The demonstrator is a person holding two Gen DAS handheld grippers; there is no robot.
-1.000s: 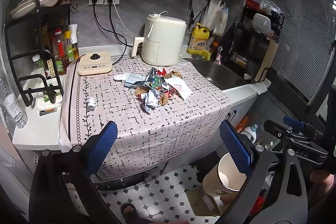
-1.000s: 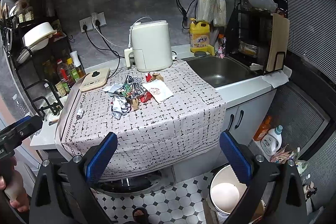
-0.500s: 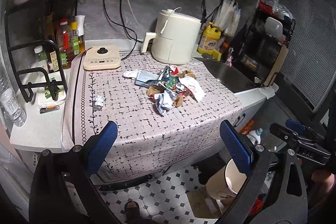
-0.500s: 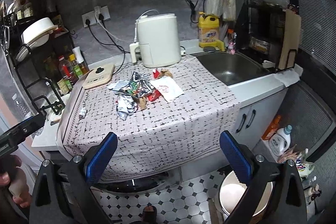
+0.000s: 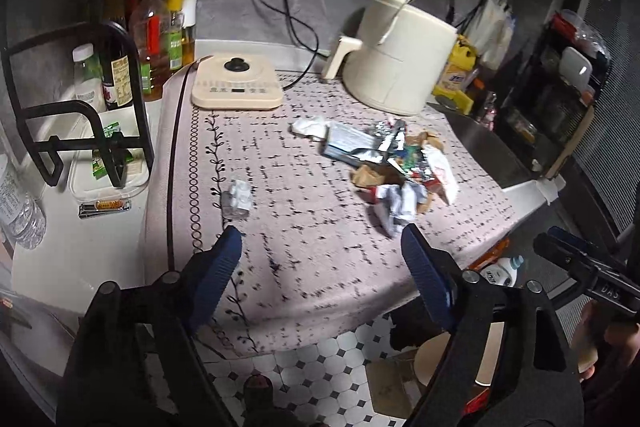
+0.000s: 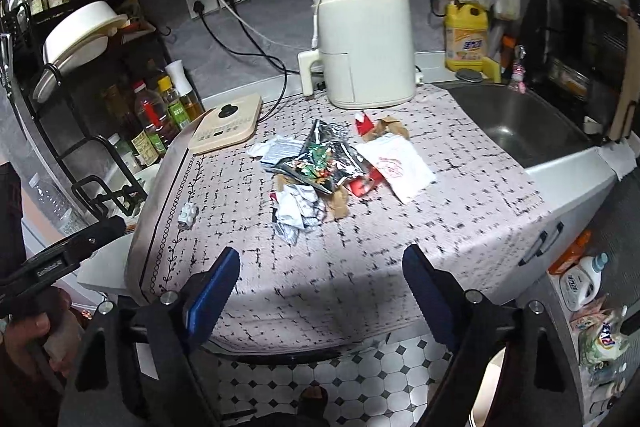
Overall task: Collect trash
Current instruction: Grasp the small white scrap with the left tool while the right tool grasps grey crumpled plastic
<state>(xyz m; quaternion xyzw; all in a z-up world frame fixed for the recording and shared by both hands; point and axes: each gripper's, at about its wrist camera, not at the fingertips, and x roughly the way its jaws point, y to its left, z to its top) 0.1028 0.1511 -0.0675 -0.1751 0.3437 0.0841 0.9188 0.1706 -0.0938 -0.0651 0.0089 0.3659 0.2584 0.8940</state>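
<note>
Grey-checked cloth (image 6: 400,227) covers your surface, the trash pile (image 6: 332,167) sits mid-cloth before the white air fryer (image 6: 368,51), a lone crumpled wrapper (image 5: 237,197) lies left, and your left claw (image 5: 322,267) and right claw (image 6: 320,279) both gape wide, empty.

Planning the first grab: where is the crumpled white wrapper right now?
In both views the crumpled white wrapper lies at the near edge of the trash pile, mid-tablecloth, just ahead of the open right hand-held gripper.

Home kitchen: steel sink (image 6: 516,123), air fryer (image 6: 368,47), oil bottles (image 5: 154,35).
</note>
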